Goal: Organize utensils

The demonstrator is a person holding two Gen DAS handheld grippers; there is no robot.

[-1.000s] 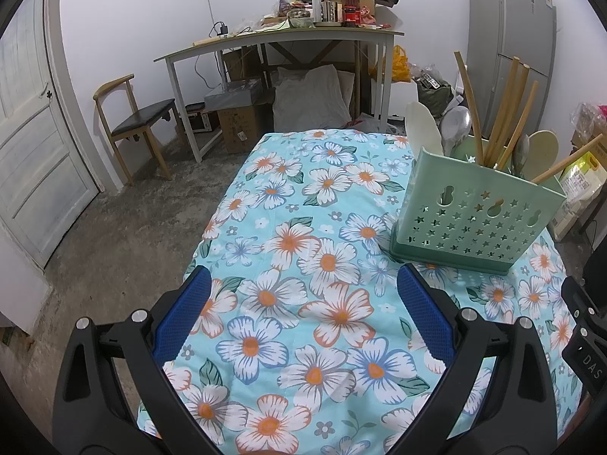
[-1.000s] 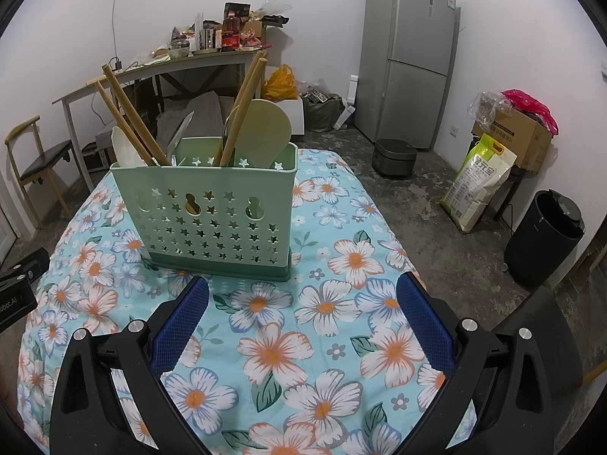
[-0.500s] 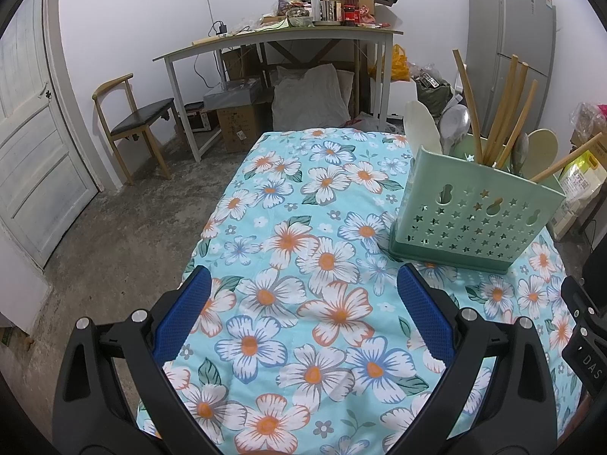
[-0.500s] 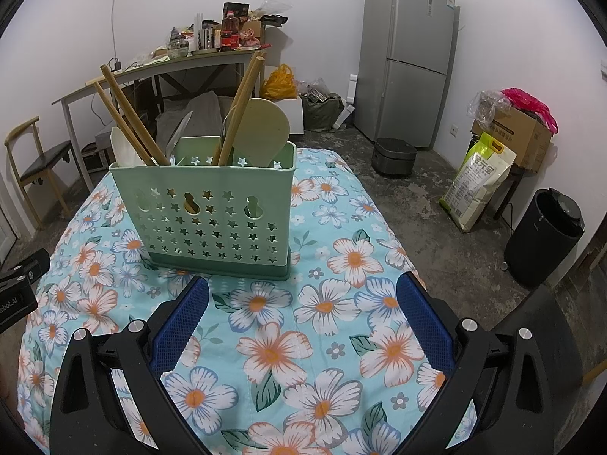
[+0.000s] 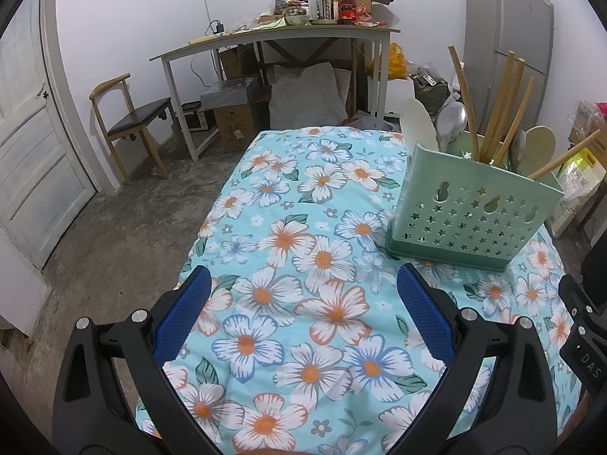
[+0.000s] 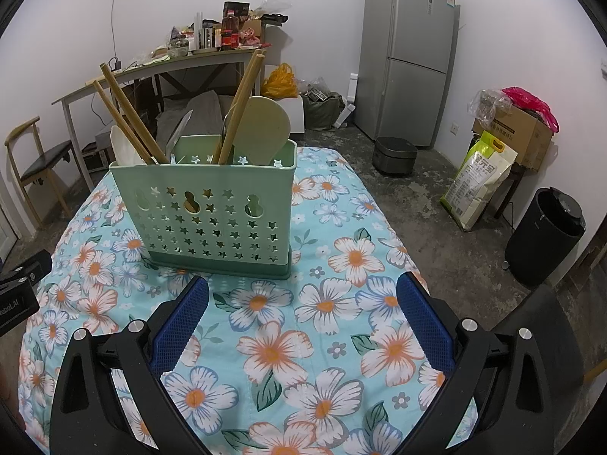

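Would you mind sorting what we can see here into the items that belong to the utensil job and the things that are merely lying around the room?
Belongs to the job:
green utensil caddy
wooden chopsticks
wooden spatula
white spoon
metal spoon
left gripper, open
right gripper, open

Just lying about:
fridge
cluttered desk
chair
rice sack
black bin
rice cooker

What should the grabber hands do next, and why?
Probably nothing more than draw both back. The left tool and right tool are open and hold nothing, the chopsticks and spoons stand in the green holder, and no utensil lies on the flowered cloth.
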